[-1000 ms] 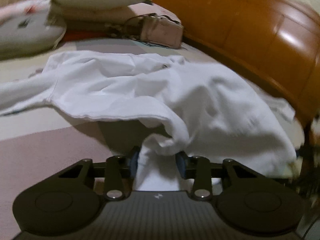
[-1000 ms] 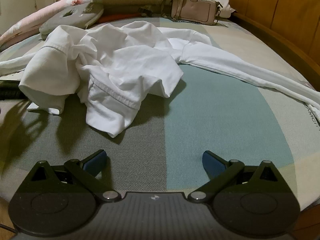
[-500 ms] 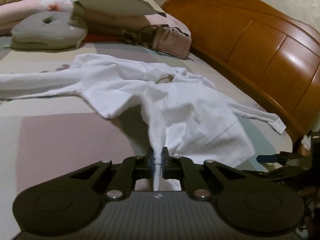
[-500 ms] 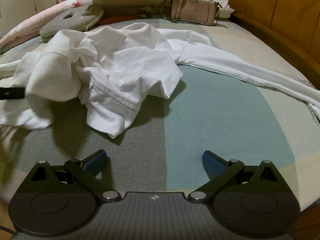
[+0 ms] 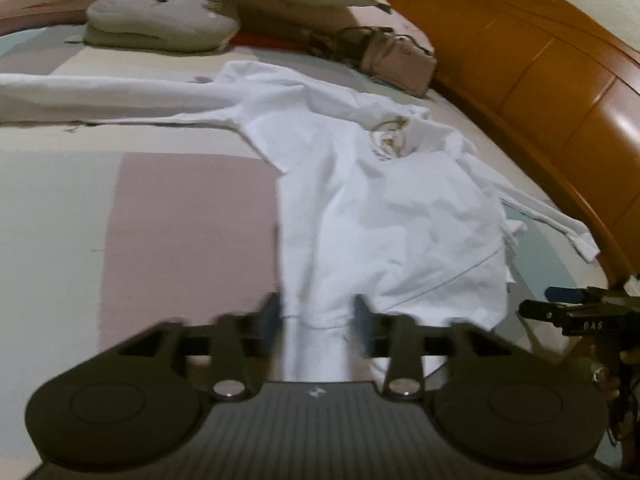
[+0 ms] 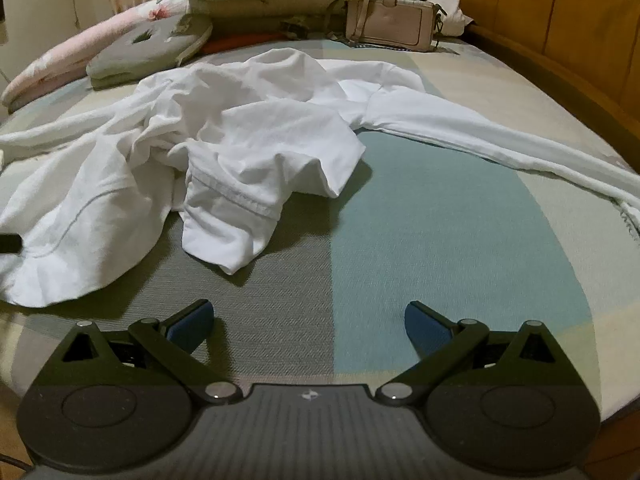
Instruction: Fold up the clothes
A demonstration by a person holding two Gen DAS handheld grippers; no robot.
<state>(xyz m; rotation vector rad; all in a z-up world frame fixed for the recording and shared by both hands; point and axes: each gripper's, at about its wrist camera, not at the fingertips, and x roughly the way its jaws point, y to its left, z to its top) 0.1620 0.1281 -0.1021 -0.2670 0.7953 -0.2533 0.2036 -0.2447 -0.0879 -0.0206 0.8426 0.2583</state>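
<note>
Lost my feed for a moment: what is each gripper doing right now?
Left gripper: jaws have just been opening; shirt hem lies between them, no longer pinched.
Right gripper: wide open, empty, over bare bedsheet.

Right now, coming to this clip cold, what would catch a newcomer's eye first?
The white long-sleeved shirt lies rumpled across the middle of the pastel-blocked bedspread, one sleeve trailing toward the right edge. In the left wrist view its hem lies between the left tongs, whose jaws have just been opening. Behind it, a pale pink handbag leans against the pillows by the orange wooden headboard.
</note>
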